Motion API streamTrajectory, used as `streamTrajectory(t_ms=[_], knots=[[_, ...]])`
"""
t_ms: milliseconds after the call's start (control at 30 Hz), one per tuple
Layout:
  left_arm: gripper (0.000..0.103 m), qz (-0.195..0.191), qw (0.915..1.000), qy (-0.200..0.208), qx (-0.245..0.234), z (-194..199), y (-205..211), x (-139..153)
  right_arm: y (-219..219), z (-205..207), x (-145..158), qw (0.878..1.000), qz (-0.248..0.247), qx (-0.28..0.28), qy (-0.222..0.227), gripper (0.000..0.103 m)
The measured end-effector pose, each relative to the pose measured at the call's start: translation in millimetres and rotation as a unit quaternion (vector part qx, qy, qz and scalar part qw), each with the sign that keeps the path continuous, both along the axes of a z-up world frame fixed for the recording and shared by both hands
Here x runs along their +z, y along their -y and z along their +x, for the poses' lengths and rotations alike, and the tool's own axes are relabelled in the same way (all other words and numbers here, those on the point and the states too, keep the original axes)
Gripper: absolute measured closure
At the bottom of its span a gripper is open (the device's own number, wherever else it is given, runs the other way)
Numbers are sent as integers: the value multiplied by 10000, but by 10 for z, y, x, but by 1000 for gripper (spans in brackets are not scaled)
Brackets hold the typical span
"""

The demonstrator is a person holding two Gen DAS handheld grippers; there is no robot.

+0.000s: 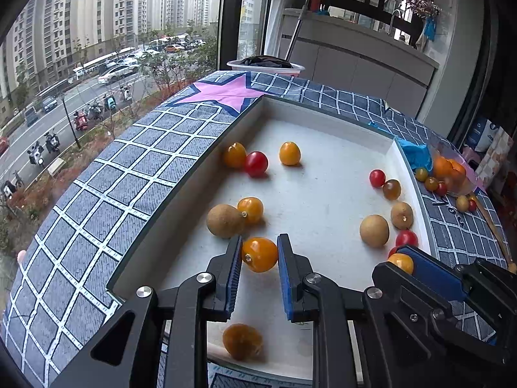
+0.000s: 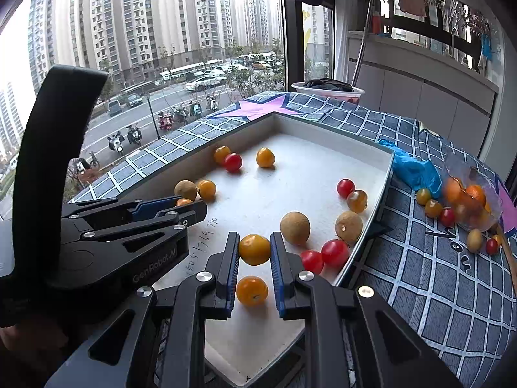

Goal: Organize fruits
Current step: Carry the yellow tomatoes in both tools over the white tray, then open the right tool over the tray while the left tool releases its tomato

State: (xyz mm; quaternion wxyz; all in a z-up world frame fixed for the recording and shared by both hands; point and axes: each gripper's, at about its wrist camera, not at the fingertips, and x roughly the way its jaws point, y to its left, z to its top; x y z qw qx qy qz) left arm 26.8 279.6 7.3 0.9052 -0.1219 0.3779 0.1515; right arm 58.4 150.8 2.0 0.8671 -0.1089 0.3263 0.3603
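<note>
White tray (image 1: pixel 323 200) on checked blue cloth (image 1: pixel 106 190) by window, left gripper (image 1: pixel 259 255) pinching one orange tomato (image 1: pixel 259 254) above tray floor, right gripper (image 2: pixel 254 249) pinching another orange tomato (image 2: pixel 254 249), red tomatoes (image 2: pixel 326 254) and brown longans (image 2: pixel 294 228) scattered inside tray, more fruits in plastic bag (image 2: pixel 468 200) on cloth right of tray

Checked cloth (image 1: pixel 97 200), blue glove (image 2: pixel 415 169), window (image 1: pixel 113 32)

White tray (image 2: pixel 371 194) on checked cloth (image 2: pixel 420 274)

Blue checked cloth (image 1: pixel 106 190), white tray (image 1: pixel 323 194).
</note>
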Motion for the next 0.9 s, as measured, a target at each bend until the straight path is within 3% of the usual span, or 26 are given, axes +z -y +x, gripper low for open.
streamTrajectory(t_ms=[300, 500, 900], knots=[[80, 81, 9999, -123, 77, 38, 9, -19, 9, 43, -15, 9999, -19, -139, -62, 82], [80, 49, 9998, -141, 129, 31, -11, -27, 24, 20, 0, 9998, -8, -203, 24, 68], [80, 139, 9995, -222, 154, 18, 17, -27, 21, 15, 3, 9997, 26, -228, 62, 68]])
